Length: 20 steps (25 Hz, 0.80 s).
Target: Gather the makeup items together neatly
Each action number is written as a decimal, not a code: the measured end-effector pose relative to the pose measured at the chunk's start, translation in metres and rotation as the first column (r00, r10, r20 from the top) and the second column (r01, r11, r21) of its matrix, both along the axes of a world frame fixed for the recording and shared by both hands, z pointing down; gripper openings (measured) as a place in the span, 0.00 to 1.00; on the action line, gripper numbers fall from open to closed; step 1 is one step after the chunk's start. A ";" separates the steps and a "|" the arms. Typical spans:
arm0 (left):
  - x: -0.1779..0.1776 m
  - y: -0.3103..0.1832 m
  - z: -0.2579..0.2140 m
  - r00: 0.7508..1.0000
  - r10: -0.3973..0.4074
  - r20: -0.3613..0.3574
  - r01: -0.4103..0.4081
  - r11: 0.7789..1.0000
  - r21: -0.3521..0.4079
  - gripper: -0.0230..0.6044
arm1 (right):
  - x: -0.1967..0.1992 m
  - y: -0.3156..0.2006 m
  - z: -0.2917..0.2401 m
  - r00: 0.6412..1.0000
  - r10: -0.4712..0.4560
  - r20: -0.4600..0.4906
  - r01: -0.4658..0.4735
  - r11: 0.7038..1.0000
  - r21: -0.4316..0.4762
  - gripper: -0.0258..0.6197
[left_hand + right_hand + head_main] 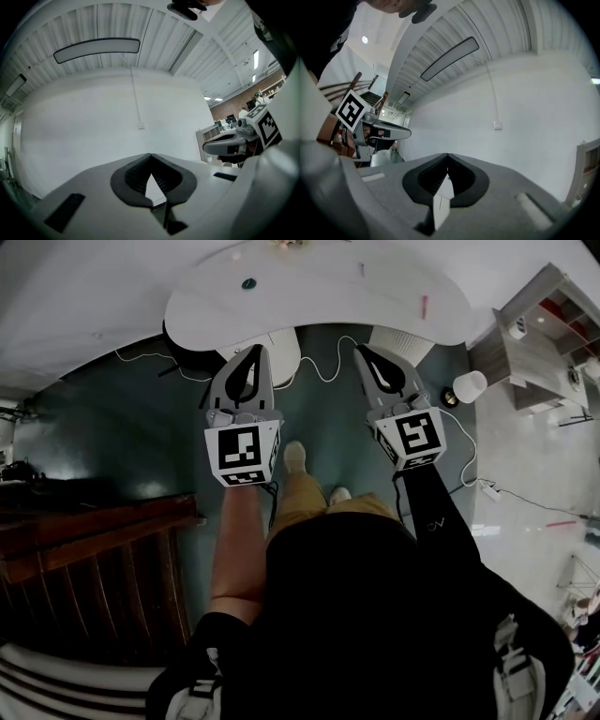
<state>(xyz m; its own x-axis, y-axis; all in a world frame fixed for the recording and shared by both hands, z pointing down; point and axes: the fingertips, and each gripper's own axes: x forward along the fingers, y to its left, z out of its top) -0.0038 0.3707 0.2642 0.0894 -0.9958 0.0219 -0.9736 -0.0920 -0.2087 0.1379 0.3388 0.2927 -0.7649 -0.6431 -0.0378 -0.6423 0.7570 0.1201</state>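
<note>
In the head view a white curved table (319, 296) lies ahead, past both grippers. On it are small makeup items: a dark green round piece (248, 283), a pink stick (424, 306) and a thin piece (361, 269). My left gripper (253, 351) and right gripper (361, 351) are held side by side short of the table's near edge, pointing level. Both are shut, tips meeting, with nothing between them. The left gripper view shows its shut jaws (151, 157) against a white wall, with the right gripper (234, 145) beside it. The right gripper view shows its shut jaws (447, 157) likewise.
A dark wooden railing (94, 540) stands at the left. A grey shelf unit (534, 343) and a white lamp shade (469, 385) are at the right. A white cable (328, 367) trails over the dark green floor under the table, to a power strip (487, 488).
</note>
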 end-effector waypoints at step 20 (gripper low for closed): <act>-0.145 -0.216 -0.003 0.996 0.087 0.004 -0.087 0.996 0.004 0.05 | -0.146 -0.215 0.001 0.996 0.080 0.026 -0.080 0.996 -0.028 0.05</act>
<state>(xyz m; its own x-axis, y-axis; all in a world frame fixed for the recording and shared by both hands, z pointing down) -0.1487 0.1545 0.2612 0.1754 -0.9843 0.0180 -0.9611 -0.1752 -0.2134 -0.0077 0.1236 0.2935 -0.7098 -0.7033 -0.0399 -0.7038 0.7057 0.0817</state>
